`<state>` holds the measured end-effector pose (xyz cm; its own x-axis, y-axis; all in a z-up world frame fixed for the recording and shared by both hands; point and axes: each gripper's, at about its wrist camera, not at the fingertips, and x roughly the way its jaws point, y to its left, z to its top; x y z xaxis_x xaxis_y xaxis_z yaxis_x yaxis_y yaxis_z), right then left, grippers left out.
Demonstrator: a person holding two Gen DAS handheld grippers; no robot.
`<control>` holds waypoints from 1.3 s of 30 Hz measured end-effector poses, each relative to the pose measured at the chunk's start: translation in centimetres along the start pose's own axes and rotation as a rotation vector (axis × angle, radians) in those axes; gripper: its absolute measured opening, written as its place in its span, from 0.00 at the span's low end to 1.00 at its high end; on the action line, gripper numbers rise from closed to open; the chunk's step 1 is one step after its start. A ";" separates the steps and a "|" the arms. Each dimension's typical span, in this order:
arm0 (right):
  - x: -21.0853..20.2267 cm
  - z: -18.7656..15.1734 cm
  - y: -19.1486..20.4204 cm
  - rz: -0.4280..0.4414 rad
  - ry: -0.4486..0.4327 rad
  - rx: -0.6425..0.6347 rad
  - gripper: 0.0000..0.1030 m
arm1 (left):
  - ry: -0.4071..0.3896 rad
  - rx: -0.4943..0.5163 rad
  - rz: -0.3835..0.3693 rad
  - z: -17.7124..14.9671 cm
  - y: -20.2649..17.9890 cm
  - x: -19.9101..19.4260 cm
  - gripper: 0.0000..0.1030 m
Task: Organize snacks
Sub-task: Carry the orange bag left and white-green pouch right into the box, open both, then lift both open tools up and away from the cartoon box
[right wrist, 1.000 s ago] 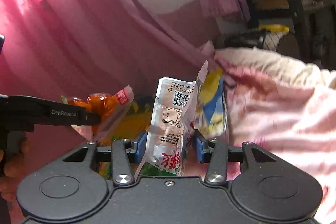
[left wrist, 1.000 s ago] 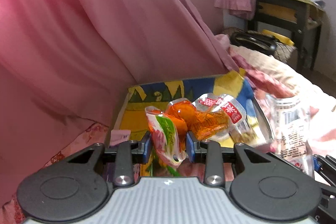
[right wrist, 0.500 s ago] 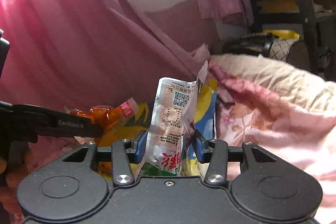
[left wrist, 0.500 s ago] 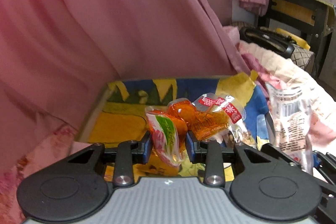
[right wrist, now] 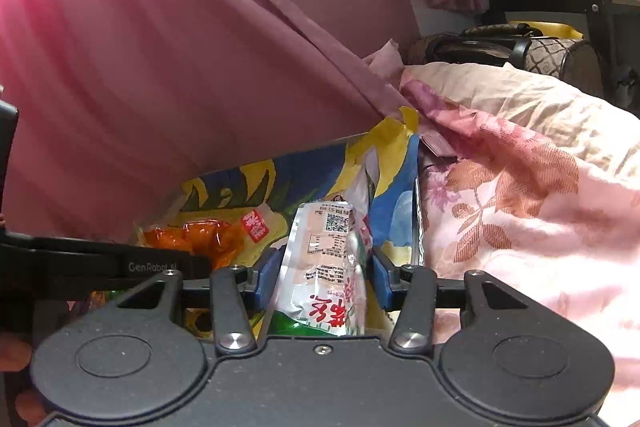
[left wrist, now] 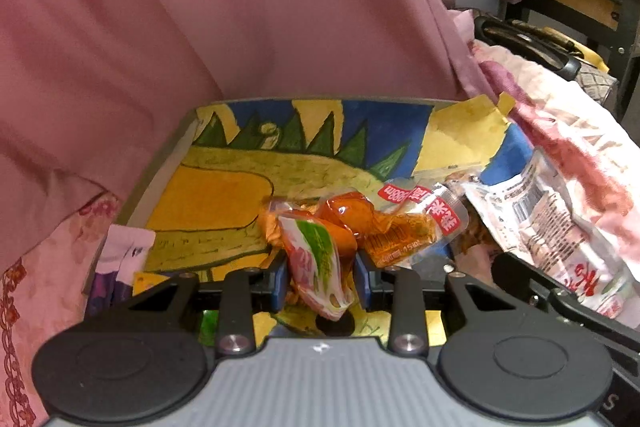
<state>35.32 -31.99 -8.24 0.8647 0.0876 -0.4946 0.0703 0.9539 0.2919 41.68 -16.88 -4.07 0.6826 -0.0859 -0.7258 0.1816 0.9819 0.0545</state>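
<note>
Both packets lowered onto painted tray (left wrist: pixel 208 211), left gripper (left wrist: pixel 320 279) pinching glossy orange pouches (left wrist: pixel 352 223), right gripper (right wrist: pixel 324 279) loosening around crinkly white packet (right wrist: pixel 324 263)

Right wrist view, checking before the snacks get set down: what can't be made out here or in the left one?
- White packet: lower end hidden behind the right tongs' body; whether the pads still press it is unclear.
- Orange snack pack: underside hidden by the left tongs.
- Painted tray: near edge covered by both tongs; right side buried under packets.
- Packet print: too small to read.
</note>
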 end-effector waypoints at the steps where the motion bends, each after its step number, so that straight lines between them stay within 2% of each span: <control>1: 0.0 0.0 0.0 -0.002 0.002 -0.004 0.50 | 0.002 0.001 0.005 0.0 0.0 0.1 0.36; 11: 0.2 -0.4 -0.1 -0.022 0.017 -0.015 0.54 | 0.013 0.022 0.031 -0.2 -0.5 0.2 0.37; 14: 0.2 -0.5 0.1 -0.028 0.018 -0.034 0.56 | 0.006 0.027 0.039 -0.2 -0.5 0.0 0.43; 18: 0.1 -0.6 0.4 -0.028 0.021 -0.062 0.61 | -0.010 0.024 0.063 -0.1 -0.1 -0.6 0.61; 22: -0.4 -0.7 0.8 -0.029 0.014 -0.084 0.76 | -0.036 0.013 0.063 0.1 0.4 -2.0 0.75; 24: -0.8 -0.6 1.0 -0.022 0.009 -0.092 0.80 | -0.053 0.009 0.071 0.3 0.6 -2.7 0.81; 31: -2.8 0.1 1.5 -0.018 -0.019 -0.100 0.93 | -0.109 0.014 0.102 0.6 1.3 -6.1 0.94; 39: -6.8 0.5 2.6 0.008 -0.082 -0.135 0.99 | -0.160 -0.022 0.112 0.0 2.6 -10.9 0.99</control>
<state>29.86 -30.27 -3.70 0.9032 0.0769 -0.4223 0.0003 0.9837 0.1798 34.69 -13.39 3.94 0.8019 -0.0001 -0.5975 0.0839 0.9901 0.1124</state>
